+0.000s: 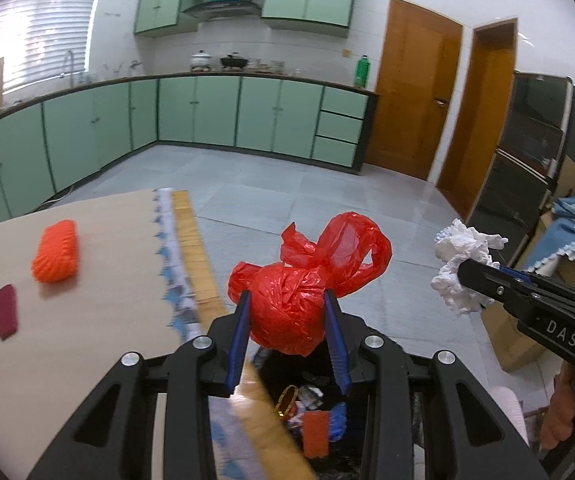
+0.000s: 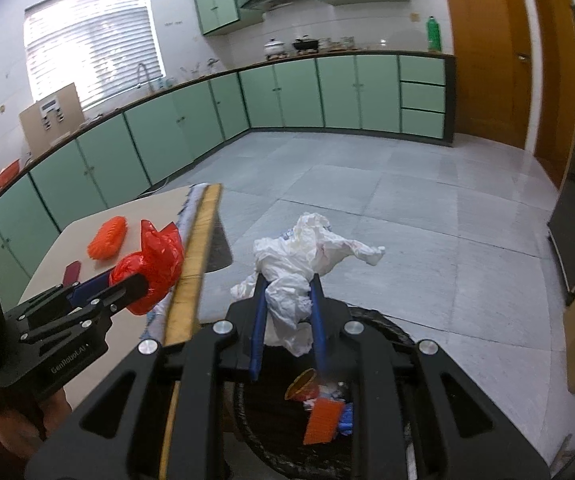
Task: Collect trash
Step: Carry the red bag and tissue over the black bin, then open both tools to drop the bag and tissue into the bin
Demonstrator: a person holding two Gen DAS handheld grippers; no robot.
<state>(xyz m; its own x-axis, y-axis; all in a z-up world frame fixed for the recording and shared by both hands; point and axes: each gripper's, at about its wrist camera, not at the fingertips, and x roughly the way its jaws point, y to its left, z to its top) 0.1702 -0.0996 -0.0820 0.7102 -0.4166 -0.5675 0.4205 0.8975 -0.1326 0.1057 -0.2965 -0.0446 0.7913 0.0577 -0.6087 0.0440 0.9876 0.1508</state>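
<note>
My left gripper (image 1: 287, 300) squeezes the red bag (image 1: 307, 280) and my right gripper (image 2: 287, 284) squeezes the white crumpled bag (image 2: 299, 264) — both held over the black bin (image 2: 383, 328), I think, just right of the table (image 1: 99, 240).

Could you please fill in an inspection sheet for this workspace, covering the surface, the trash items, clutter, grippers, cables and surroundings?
Surface: light table with a patterned cloth edge and wooden strip along its right side.
Job's things: red plastic bag, knotted, and crumpled white paper, both held over the black bin, which already holds scraps.
Clutter: orange knitted item and dark red flat piece lie on the table.
Grippers: left gripper shut on the red plastic bag; right gripper shut on the crumpled white paper.
Cables: nothing seen.
Surroundings: green kitchen cabinets, wooden doors, tiled floor.
</note>
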